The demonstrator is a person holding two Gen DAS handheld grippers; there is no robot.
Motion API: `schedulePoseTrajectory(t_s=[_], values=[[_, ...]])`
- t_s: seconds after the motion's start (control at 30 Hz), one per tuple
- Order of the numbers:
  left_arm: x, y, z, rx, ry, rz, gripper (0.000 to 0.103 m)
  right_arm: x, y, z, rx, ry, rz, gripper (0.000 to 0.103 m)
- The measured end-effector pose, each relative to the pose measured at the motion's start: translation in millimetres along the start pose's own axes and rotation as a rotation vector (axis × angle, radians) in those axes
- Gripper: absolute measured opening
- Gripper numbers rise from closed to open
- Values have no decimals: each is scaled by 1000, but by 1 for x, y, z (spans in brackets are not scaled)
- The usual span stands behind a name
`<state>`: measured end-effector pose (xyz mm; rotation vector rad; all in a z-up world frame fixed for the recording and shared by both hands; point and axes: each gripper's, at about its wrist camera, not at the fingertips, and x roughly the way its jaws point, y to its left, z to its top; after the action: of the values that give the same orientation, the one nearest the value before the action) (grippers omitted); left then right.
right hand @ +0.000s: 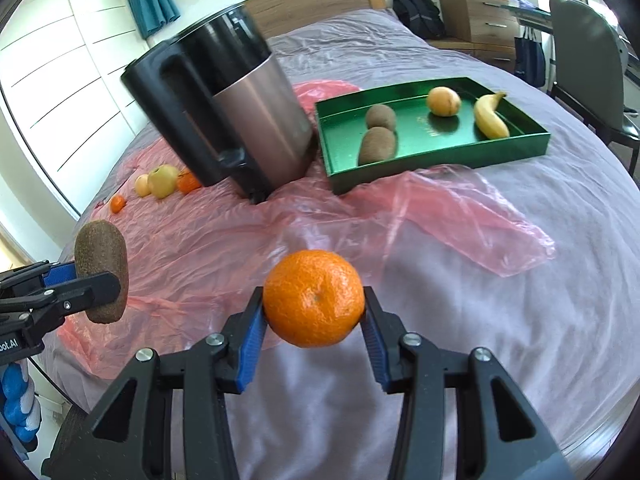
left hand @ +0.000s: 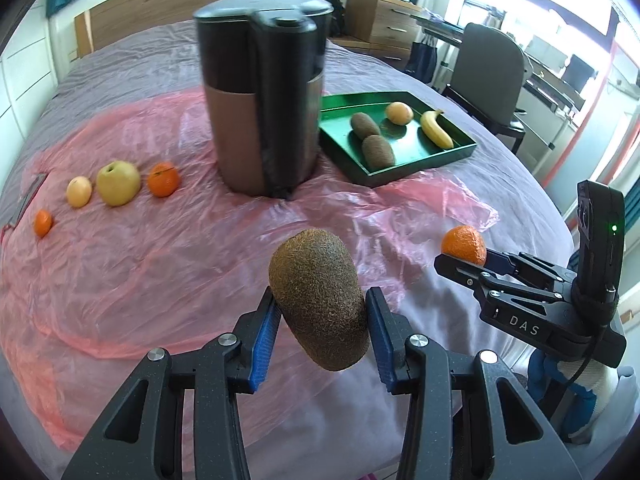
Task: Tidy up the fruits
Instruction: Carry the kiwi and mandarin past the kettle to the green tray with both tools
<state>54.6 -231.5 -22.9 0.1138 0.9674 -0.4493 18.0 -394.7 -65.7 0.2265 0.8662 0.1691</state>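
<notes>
- Your left gripper (left hand: 320, 322) is clamped on a kiwi (left hand: 318, 300), its blue pads pressing the fruit's two long sides so it stands nearly on end, clear of the bed.
- Your right gripper (right hand: 314, 316) has closed on a mandarin (right hand: 314, 298), pads on its opposite sides, jaws about half spread because the fruit is round and wide.
- Both fruits hang over the near part of the pink plastic sheet (left hand: 160, 264), none of it touching them.
- The green tray (left hand: 448, 158) lies far right, just beside the kettle (left hand: 264, 96). It already holds two kiwis (left hand: 366, 126), a banana (left hand: 436, 130) and a round yellowish fruit (left hand: 399, 113), so it looks like the collecting place.
- Four fruits lie loose in a row on the far left: a small mandarin (left hand: 43, 223), a pale fruit (left hand: 79, 191), an apple (left hand: 118, 182) and an orange (left hand: 163, 179).
- The kettle stands between that row and the tray, so you will probably have to carry around it.
</notes>
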Motion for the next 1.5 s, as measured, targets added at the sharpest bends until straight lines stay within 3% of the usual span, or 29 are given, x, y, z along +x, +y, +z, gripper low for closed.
schedulePoseTrajectory(t_s=[0.47, 0.73, 1.17, 1.5], values=[[37, -57, 33, 100, 27, -31, 38, -1, -64, 17, 68, -42, -35, 72], [61, -80, 61, 134, 22, -48, 38, 11, -82, 37, 81, -61, -32, 72], [110, -102, 130, 154, -18, -62, 38, 29, -109, 104, 48, -130, -55, 72], [173, -117, 169, 166, 12, -64, 38, 69, -154, 155, 17, -106, -115, 72]])
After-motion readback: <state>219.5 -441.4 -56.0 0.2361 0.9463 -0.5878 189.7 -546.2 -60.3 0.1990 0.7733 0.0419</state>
